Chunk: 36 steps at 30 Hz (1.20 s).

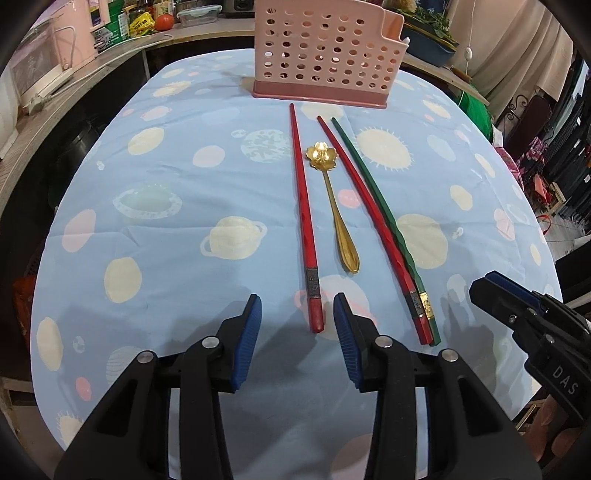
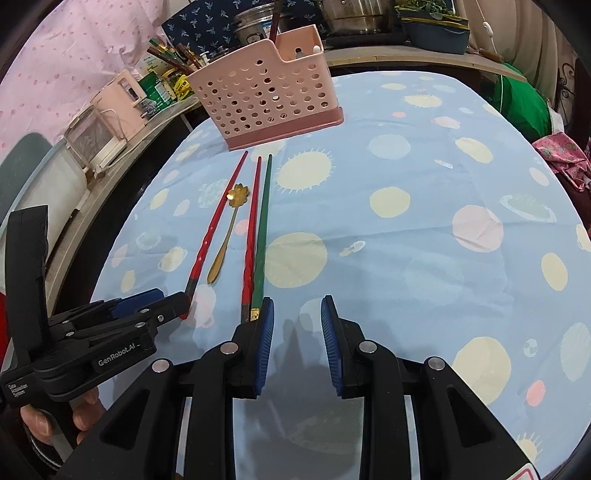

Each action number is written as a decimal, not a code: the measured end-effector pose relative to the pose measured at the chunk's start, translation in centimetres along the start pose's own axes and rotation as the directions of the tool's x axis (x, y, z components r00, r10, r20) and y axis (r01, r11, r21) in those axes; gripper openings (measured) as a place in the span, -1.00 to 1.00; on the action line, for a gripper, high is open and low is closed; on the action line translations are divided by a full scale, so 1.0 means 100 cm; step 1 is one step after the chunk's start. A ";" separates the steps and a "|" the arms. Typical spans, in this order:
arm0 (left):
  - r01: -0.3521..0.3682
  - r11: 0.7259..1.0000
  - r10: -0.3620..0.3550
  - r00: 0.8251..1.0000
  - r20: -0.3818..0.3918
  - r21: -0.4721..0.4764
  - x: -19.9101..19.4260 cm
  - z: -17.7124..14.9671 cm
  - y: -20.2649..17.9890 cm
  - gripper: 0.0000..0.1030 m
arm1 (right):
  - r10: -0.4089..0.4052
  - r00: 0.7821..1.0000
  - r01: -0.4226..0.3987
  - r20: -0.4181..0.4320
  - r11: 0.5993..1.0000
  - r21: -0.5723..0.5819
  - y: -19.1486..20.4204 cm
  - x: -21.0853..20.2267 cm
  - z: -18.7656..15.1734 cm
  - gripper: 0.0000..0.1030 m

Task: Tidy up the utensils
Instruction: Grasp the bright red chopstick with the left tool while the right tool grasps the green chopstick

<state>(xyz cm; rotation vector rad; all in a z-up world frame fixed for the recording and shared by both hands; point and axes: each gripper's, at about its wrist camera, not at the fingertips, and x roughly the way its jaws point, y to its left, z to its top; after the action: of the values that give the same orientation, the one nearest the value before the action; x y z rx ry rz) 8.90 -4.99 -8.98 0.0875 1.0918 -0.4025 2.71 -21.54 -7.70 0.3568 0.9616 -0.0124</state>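
Note:
On the blue planet-print tablecloth [image 1: 166,184] lie a red chopstick [image 1: 303,206], a gold flower-bowl spoon [image 1: 332,206], and a second red chopstick [image 1: 369,221] touching a green chopstick [image 1: 380,206]. All point toward the pink perforated holder [image 1: 321,55] at the far edge. My left gripper [image 1: 297,306] is open, low over the cloth, and straddles the near end of the first red chopstick without its pads touching it. My right gripper [image 2: 298,306] is open with nothing between its fingers. It sits just right of the near ends of the green chopstick [image 2: 263,229] and the red one [image 2: 251,236].
The holder [image 2: 266,92] has a small side compartment. A pink toaster oven [image 1: 48,59] and food items stand on the counter at the left. Pots and a blue tub [image 2: 436,33] stand behind the table. A hand [image 2: 37,421] grips the left tool.

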 end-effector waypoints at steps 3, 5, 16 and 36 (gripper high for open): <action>0.003 1.000 -0.003 1.000 -0.009 0.004 0.004 0.000 0.000 -0.76 | 0.004 1.000 -0.004 -0.005 1.000 -0.009 0.003 0.001 -0.003 -0.49; 0.004 1.000 -0.003 1.000 -0.011 0.007 0.003 -0.001 0.001 -0.86 | 0.007 1.000 -0.007 -0.010 1.000 -0.019 0.006 0.002 -0.005 -0.49; 0.006 1.000 -0.006 1.000 -0.010 -0.011 0.002 -0.003 0.003 -0.86 | 0.006 0.999 -0.010 -0.042 0.996 -0.093 0.022 0.010 -0.017 -0.50; 0.022 0.999 -0.022 1.000 -0.010 -0.027 0.002 -0.003 0.007 -0.86 | -0.040 0.999 0.036 -0.028 0.990 -0.133 0.025 0.020 -0.021 -0.57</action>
<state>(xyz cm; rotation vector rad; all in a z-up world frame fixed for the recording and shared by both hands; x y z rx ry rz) 8.95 -4.34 -9.45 0.0538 1.1089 -0.4073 2.59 -18.22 -9.63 0.2167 0.9940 0.0222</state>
